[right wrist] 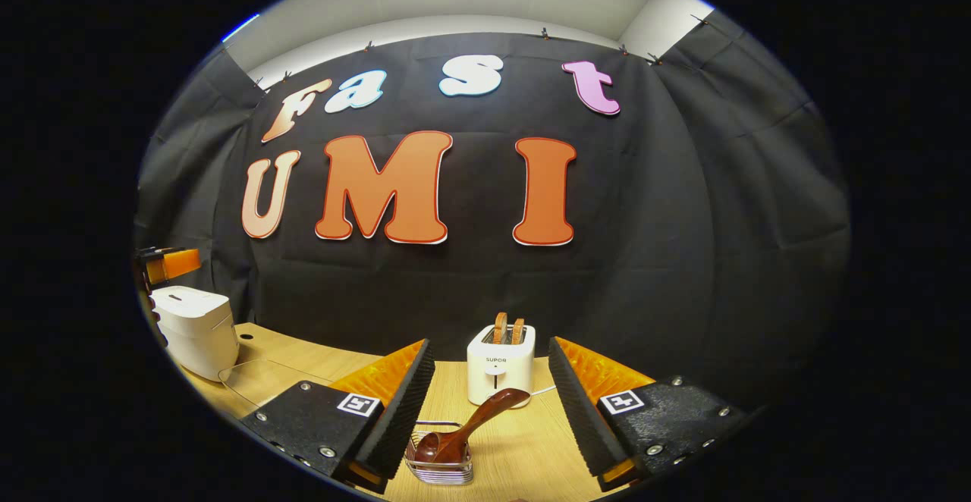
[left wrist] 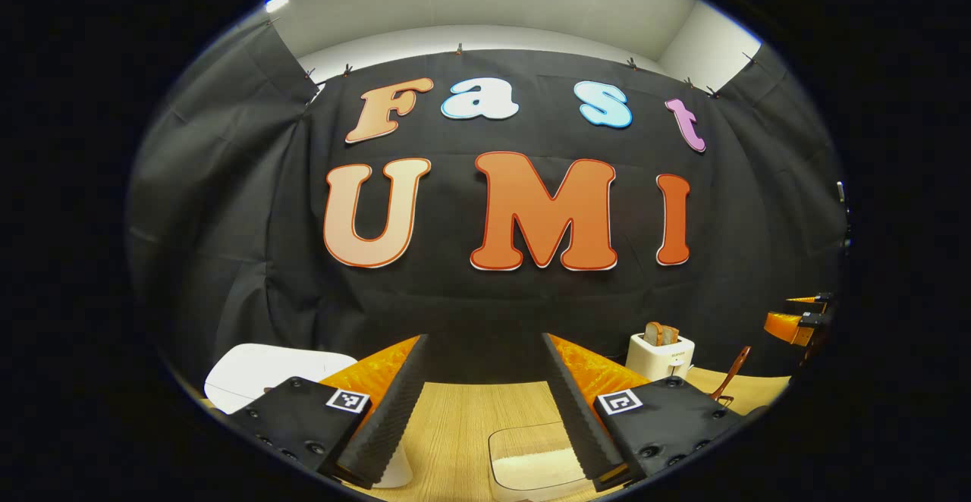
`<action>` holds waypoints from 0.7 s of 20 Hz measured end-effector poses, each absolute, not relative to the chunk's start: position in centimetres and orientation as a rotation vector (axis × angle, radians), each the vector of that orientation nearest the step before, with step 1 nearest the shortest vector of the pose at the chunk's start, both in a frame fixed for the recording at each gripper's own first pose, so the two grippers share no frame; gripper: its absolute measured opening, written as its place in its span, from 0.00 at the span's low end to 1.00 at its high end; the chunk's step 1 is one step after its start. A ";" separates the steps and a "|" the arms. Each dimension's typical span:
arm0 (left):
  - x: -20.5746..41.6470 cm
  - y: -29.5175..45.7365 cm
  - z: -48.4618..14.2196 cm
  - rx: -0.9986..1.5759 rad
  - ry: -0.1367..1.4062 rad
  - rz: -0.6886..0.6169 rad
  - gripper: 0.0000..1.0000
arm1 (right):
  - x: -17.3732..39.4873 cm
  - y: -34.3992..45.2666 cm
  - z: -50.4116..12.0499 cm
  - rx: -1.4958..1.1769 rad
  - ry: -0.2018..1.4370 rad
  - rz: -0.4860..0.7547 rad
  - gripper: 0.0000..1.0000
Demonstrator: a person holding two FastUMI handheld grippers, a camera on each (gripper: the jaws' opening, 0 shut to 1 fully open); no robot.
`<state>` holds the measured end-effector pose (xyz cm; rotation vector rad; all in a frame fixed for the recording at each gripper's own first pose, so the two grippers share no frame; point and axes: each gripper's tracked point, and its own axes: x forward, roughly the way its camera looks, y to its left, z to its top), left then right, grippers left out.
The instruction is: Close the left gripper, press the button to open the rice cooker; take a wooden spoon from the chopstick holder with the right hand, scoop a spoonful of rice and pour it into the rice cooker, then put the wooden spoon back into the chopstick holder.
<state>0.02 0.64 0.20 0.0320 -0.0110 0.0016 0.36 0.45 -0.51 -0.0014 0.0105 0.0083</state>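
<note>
The white rice cooker (left wrist: 258, 373) stands low on the left in the left gripper view, lid down, just past my left gripper (left wrist: 484, 343), which is open and holds nothing. A clear container (left wrist: 531, 460) with pale contents lies between its fingers. In the right gripper view, the dark wooden spoon (right wrist: 474, 422) leans in a wire chopstick holder (right wrist: 440, 465) on the table. My right gripper (right wrist: 489, 346) hangs open above and behind it, apart from it. The rice cooker (right wrist: 197, 331) and the clear container (right wrist: 262, 381) sit far left there, with the left gripper (right wrist: 167, 263) above them.
A white toaster (right wrist: 501, 365) with bread slices stands behind the holder against the black cloth wall; it is also at the right in the left gripper view as the toaster (left wrist: 660, 354). The wooden table (right wrist: 523, 449) reaches to the wall.
</note>
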 end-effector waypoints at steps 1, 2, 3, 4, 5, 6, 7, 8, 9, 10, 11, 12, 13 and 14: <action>0.0 0.8 0.3 0.036 -0.012 0.005 0.93 | 0.4 0.4 -0.5 -0.001 0.008 0.008 0.90; 0.1 1.1 0.3 0.044 -0.012 0.012 0.94 | 0.3 0.4 -0.3 -0.003 0.006 0.009 0.90; 0.0 1.6 0.5 0.051 -0.014 0.027 0.94 | 0.3 0.4 -0.3 -0.003 0.004 0.007 0.90; 0.0 2.1 0.6 0.053 -0.018 0.043 0.93 | 0.3 0.3 -0.3 -0.003 0.003 0.007 0.90; 0.1 2.6 0.9 0.047 -0.021 0.060 0.93 | 0.3 0.3 -0.3 -0.003 0.002 0.006 0.90; 0.1 2.6 0.8 0.037 -0.019 0.065 0.93 | 0.3 0.2 -0.1 0.001 0.000 0.004 0.90; 0.1 2.7 0.9 0.031 -0.018 0.071 0.91 | 0.3 0.2 0.0 0.005 -0.002 0.005 0.90; 0.1 3.1 1.1 0.028 -0.020 0.086 0.90 | 0.3 0.2 0.1 0.009 -0.003 0.005 0.90; 0.1 3.7 1.3 0.034 -0.025 0.106 0.87 | 0.3 0.1 0.1 0.012 -0.005 0.007 0.90; 0.1 4.5 1.7 0.047 -0.032 0.127 0.81 | 0.4 0.0 0.1 0.012 -0.003 0.005 0.94; 0.1 5.2 1.8 0.056 -0.033 0.145 0.78 | 0.4 0.0 0.1 0.012 -0.004 0.004 0.90; 0.2 5.6 2.0 0.057 -0.035 0.158 0.64 | 0.5 0.0 0.1 0.012 -0.003 0.004 0.94; 0.2 6.1 2.2 0.055 -0.033 0.176 0.51 | 0.5 0.0 0.1 0.013 -0.002 0.004 0.90; 0.1 7.0 2.2 0.055 -0.027 0.218 0.38 | 0.5 0.0 0.0 0.013 -0.002 0.006 0.94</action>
